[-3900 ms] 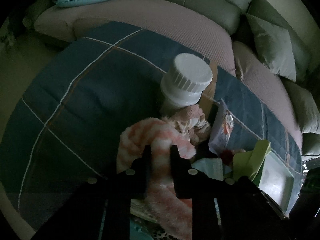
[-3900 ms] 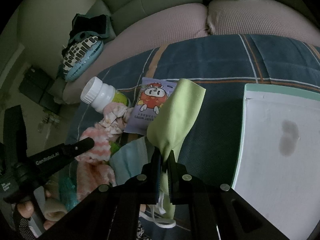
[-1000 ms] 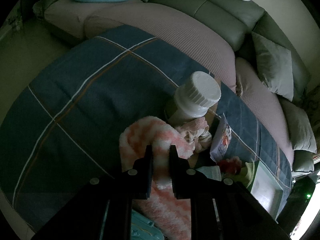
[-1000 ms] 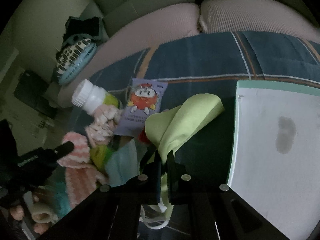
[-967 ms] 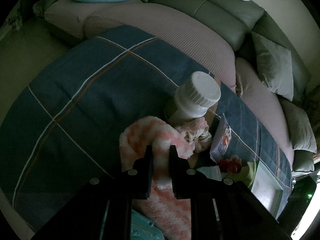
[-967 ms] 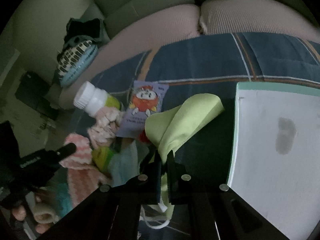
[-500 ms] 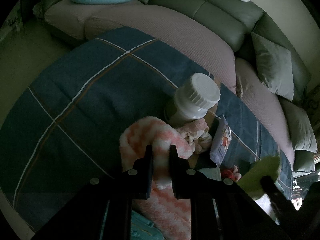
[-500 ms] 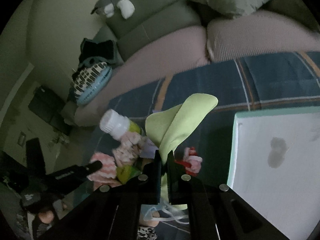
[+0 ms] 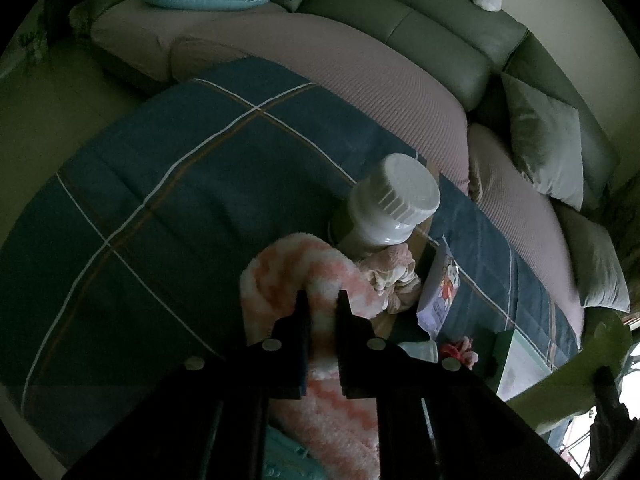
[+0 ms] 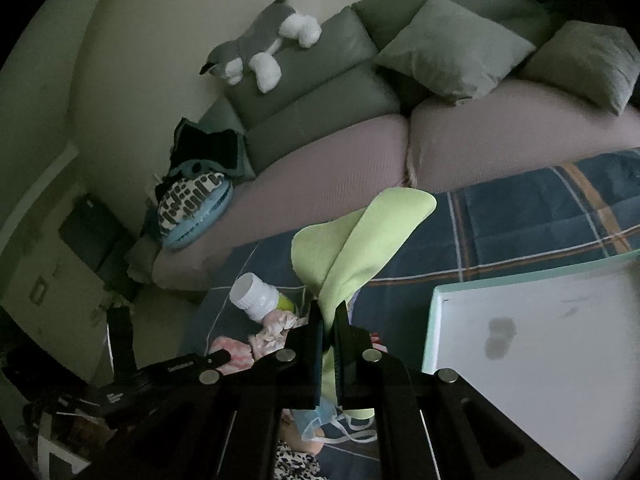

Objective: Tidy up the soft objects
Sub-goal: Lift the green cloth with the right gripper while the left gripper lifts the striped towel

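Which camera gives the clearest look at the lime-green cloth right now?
The right wrist view: the lime-green cloth fills the centre, folded and pinched in the right gripper. The left wrist view catches only a dim strip of it at the lower right edge, near the tray.

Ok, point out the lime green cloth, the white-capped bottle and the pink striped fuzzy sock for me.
lime green cloth (image 10: pixel 360 248): right wrist view, middle of the raised fold.
white-capped bottle (image 9: pixel 394 196): left wrist view, on its ribbed cap.
pink striped fuzzy sock (image 9: pixel 288 272): left wrist view, curved top above the fingers.
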`<state>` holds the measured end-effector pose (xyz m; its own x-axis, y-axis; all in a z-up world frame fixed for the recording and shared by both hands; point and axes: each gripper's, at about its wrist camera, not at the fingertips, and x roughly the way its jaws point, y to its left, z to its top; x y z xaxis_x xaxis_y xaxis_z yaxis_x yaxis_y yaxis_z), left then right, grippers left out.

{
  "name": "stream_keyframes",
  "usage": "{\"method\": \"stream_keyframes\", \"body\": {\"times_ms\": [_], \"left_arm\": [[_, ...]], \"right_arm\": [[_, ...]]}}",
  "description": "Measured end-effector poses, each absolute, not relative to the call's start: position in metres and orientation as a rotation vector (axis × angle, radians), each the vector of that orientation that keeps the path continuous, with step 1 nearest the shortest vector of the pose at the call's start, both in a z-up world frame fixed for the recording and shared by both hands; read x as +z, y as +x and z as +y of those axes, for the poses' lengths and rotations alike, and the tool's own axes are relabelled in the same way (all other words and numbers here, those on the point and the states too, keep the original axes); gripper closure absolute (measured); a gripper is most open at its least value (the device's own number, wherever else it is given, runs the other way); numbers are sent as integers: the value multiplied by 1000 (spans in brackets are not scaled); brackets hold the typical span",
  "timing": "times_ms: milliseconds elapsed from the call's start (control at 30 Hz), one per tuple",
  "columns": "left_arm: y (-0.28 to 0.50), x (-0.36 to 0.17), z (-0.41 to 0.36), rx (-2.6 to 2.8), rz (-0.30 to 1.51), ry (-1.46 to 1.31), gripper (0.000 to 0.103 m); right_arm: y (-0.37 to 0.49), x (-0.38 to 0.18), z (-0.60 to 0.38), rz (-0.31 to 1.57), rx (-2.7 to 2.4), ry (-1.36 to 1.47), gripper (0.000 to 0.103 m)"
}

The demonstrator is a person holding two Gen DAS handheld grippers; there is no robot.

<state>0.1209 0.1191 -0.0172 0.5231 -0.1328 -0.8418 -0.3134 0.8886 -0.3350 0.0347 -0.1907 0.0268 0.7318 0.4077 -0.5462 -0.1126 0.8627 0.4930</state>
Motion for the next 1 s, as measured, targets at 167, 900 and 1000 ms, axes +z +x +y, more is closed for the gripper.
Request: {"method": "stream_keyframes", "body": {"times_ms": [167,900,1000], "left_arm": [[118,-6,115,98,993,-478,92],[74,99,77,-83,645,-386,92],[69,110,61,-133,610,-356,92]], "right_arm": [[24,33,-205,679,260,452,99],[-33,85,-275,471,165,524,99],[-41,90,-286,449,136,533,99]]}}
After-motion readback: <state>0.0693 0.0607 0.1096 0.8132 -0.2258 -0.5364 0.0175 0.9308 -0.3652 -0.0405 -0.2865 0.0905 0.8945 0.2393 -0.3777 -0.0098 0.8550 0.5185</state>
